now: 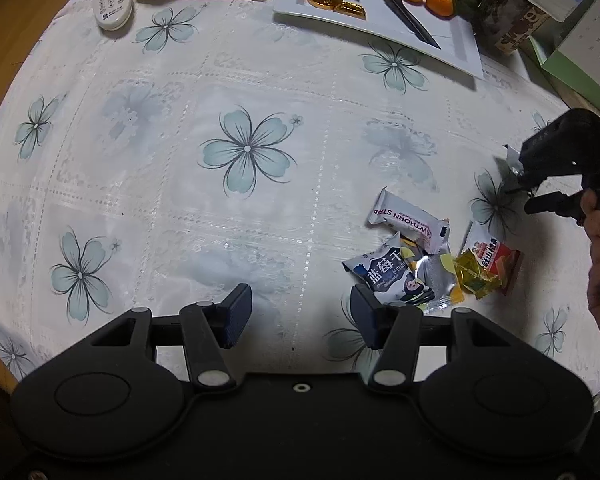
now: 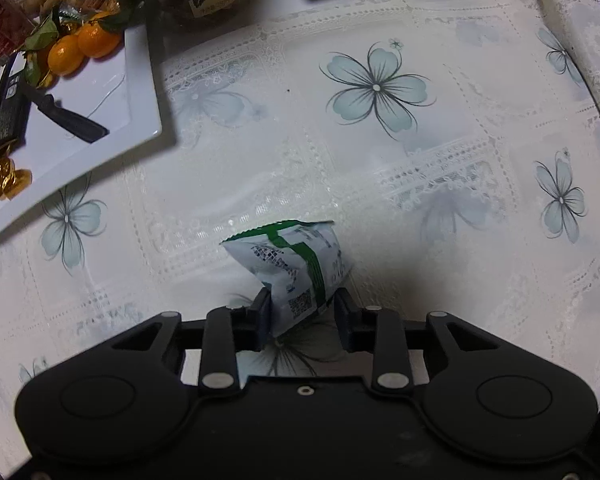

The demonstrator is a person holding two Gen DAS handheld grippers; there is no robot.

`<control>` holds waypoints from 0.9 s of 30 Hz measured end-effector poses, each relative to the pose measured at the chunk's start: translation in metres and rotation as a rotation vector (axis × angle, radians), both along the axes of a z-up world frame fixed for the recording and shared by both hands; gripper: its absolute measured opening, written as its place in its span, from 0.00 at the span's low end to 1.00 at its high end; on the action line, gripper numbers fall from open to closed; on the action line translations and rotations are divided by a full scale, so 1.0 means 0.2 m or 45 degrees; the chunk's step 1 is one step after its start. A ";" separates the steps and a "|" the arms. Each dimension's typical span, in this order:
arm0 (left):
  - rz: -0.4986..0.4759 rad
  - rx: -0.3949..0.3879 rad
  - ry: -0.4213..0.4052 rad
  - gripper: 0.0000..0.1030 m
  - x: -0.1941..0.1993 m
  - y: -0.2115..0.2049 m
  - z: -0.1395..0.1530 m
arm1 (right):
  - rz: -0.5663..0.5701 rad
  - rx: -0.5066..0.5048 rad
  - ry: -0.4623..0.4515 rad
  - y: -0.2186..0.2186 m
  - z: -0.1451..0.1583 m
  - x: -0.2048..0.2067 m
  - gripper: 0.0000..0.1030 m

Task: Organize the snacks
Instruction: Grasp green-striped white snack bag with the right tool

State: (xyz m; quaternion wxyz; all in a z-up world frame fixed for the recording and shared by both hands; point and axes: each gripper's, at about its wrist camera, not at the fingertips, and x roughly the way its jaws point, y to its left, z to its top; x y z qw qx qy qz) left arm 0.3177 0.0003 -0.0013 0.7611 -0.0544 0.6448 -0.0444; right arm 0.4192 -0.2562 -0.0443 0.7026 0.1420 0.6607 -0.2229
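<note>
From the left wrist we see our left gripper [image 1: 298,316] spread wide and empty, near the snack packets [image 1: 428,256] heaped on the tablecloth [image 1: 180,160]. From the right wrist, our right gripper [image 2: 302,322] pinches a green-striped white packet [image 2: 296,268] (lower corner between the pads), with the white tray [image 2: 140,92] far left.

White-green snack packet [image 2: 300,270] tilted, clamped in right gripper [image 2: 303,320]; wrapped snacks [image 1: 428,256] heaped on tablecloth.

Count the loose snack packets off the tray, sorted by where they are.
In the pile on the tablecloth: 5
Green-striped packet held in the right gripper: 1
Held in the left gripper: 0
Total: 6
</note>
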 end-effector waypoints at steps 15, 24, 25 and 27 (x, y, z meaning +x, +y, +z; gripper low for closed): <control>-0.003 -0.014 0.037 0.58 0.00 -0.05 -0.05 | 0.002 0.043 -0.165 -0.09 0.24 -0.16 0.57; 0.007 -0.019 0.045 0.58 0.03 -0.05 -0.06 | -0.010 0.106 -0.101 -0.06 0.05 0.05 0.59; 0.011 -0.022 0.048 0.58 0.03 -0.04 -0.06 | 0.002 0.091 -0.087 -0.05 0.02 0.06 0.60; 0.017 -0.027 0.053 0.58 0.04 -0.04 -0.06 | 0.011 0.072 -0.068 -0.04 -0.02 0.07 0.58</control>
